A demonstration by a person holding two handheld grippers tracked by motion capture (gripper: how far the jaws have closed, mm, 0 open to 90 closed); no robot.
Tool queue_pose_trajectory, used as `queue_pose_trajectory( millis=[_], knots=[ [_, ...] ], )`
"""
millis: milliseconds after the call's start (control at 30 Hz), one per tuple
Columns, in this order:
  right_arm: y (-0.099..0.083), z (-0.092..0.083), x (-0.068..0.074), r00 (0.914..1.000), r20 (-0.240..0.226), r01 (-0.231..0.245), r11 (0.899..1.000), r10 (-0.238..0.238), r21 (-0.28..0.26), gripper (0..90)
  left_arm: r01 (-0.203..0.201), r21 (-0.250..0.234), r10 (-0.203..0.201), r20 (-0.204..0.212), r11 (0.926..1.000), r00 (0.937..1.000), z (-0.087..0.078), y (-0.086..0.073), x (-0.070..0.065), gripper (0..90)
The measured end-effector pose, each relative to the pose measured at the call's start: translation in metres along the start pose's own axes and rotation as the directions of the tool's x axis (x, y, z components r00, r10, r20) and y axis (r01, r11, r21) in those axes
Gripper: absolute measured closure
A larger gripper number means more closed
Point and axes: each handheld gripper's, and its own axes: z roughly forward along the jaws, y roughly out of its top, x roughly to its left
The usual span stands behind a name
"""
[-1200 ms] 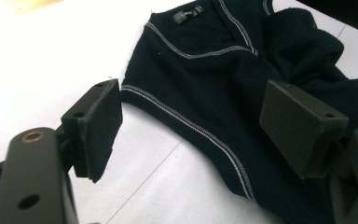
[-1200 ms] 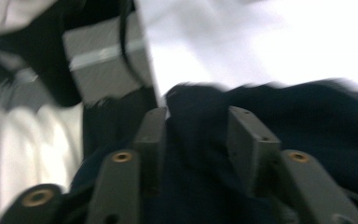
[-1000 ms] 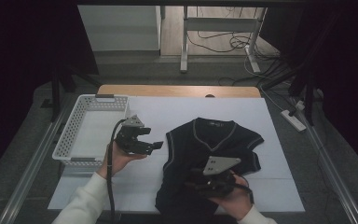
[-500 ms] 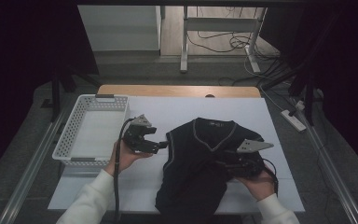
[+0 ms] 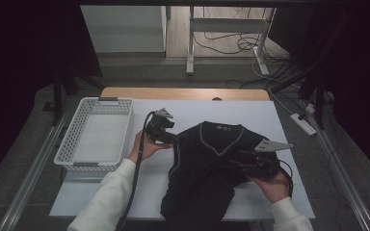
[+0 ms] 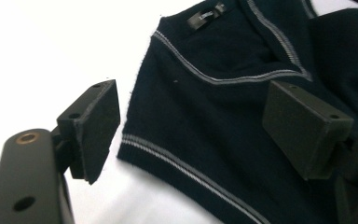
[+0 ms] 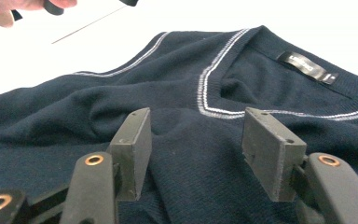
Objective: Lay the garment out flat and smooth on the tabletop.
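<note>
A dark navy sleeveless V-neck vest (image 5: 204, 159) with pale grey trim lies flat on the white table cover (image 5: 270, 120). My left gripper (image 5: 177, 138) hovers at the vest's left shoulder. In the left gripper view its jaws (image 6: 193, 100) stand wide open over the trimmed armhole edge (image 6: 168, 156), touching nothing. My right gripper (image 5: 228, 164) sits low over the vest's right side. Its jaws (image 7: 196, 122) have just been opening and stand open, with vest cloth (image 7: 191, 172) lying between and below the pads, unpressed. The neck label (image 7: 307, 67) shows beyond them.
A white mesh basket (image 5: 125, 120) stands at the left of the table. The wooden table edge (image 5: 183, 93) runs along the back. Metal rails flank both sides, and cables and a desk frame (image 5: 221, 29) lie on the floor behind.
My right gripper has moved from the vest's lower middle out to its right side. My left gripper has shifted right, from beside the basket to the vest's left shoulder.
</note>
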Motion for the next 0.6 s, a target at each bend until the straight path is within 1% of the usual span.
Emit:
queue_pose_trajectory(
  millis=[67,133,200,267,300,433,567,600],
  knots=[
    [-0.001,-0.001,-0.002,1.0,0.003,-0.007,1.0,0.007,0.001,42.3,0.005,0.017,-0.005,-0.014,0.9998,0.9999,0.008,0.002,0.003,19.7],
    [-0.002,-0.001,-0.003,0.9999,0.005,-0.013,1.0,0.013,-0.001,42.1,0.023,0.033,-0.022,-0.031,0.9992,0.9993,0.017,0.002,0.007,20.0],
    [-0.002,0.0,-0.003,0.9998,0.007,-0.016,1.0,0.016,0.0,41.9,0.033,0.053,-0.03,-0.041,0.998,0.9987,0.027,0.001,0.01,20.2],
    [-0.002,0.001,-0.003,0.9999,0.007,-0.016,1.0,0.016,0.005,41.8,0.035,0.073,-0.032,-0.043,0.9967,0.9986,0.035,0.0,0.013,20.7],
    [-0.002,0.002,-0.003,0.9999,0.006,-0.013,1.0,0.013,0.008,41.8,0.033,0.092,-0.029,-0.045,0.9952,0.9985,0.041,-0.001,0.015,20.9],
    [-0.003,0.004,-0.001,0.9999,0.01,-0.001,1.0,0.001,0.022,41.6,0.039,0.132,-0.033,-0.048,0.9905,0.9983,0.057,-0.004,0.019,21.2],
    [-0.003,0.003,-0.003,0.9999,0.01,-0.002,1.0,0.002,0.023,41.6,0.042,0.177,-0.034,-0.046,0.9833,0.9983,0.067,-0.007,0.022,20.7],
    [-0.003,0.003,-0.004,1.0,0.009,-0.005,1.0,0.005,0.023,41.6,0.043,0.175,-0.035,-0.048,0.9836,0.9982,0.067,-0.006,0.022,20.1]
  ],
)
